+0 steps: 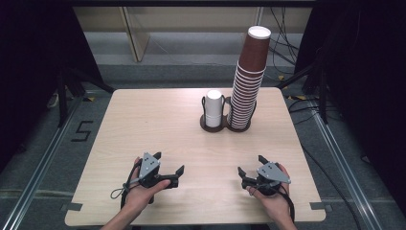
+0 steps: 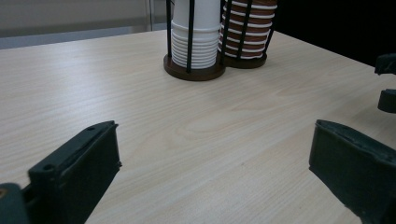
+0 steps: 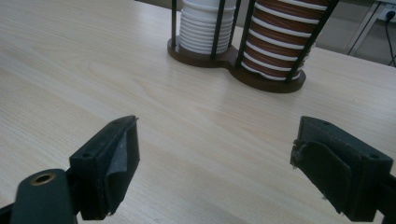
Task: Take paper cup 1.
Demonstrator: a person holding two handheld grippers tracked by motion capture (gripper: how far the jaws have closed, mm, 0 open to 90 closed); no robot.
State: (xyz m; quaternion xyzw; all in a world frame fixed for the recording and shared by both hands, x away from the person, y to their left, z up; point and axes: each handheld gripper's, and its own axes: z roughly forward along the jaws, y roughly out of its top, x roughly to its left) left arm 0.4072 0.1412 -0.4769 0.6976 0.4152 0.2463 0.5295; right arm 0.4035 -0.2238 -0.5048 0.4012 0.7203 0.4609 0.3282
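High view: the left gripper (image 1: 170, 163) and the right gripper (image 1: 251, 165) rest low over the near part of the table (image 1: 143, 124), each held in a hand, jaws spread wide and holding nothing. Well ahead of both, and between their lines of aim, stands the cup holder (image 1: 225, 125) with 2 bays. The white cup stack (image 1: 213, 108) sits in the bay ahead of the left gripper; the brown cup stack (image 1: 250, 79), far taller and leaning a little, sits in the bay ahead of the right gripper. I judge this the start of the work: neither stack is touched, and the approach is not yet begun.

Left gripper view: the 2 black jaws stand wide apart with bare table between them. The white cup stack (image 2: 195, 39) is ahead and just left of centre, the brown cup stack (image 2: 248, 32) touching the rods beside it. Part of the right gripper (image 2: 386, 84) shows at the far right edge.

Right gripper view: jaws again wide and empty. The white cup stack (image 3: 208, 25) lies ahead near centre, the brown cup stack (image 3: 282, 37) ahead toward the right jaw.

The next move likely calls for 1 gripper to rise and reach forward to a stack's top cup, closing gently on its rim; the tall brown stack may tip if nudged sideways.
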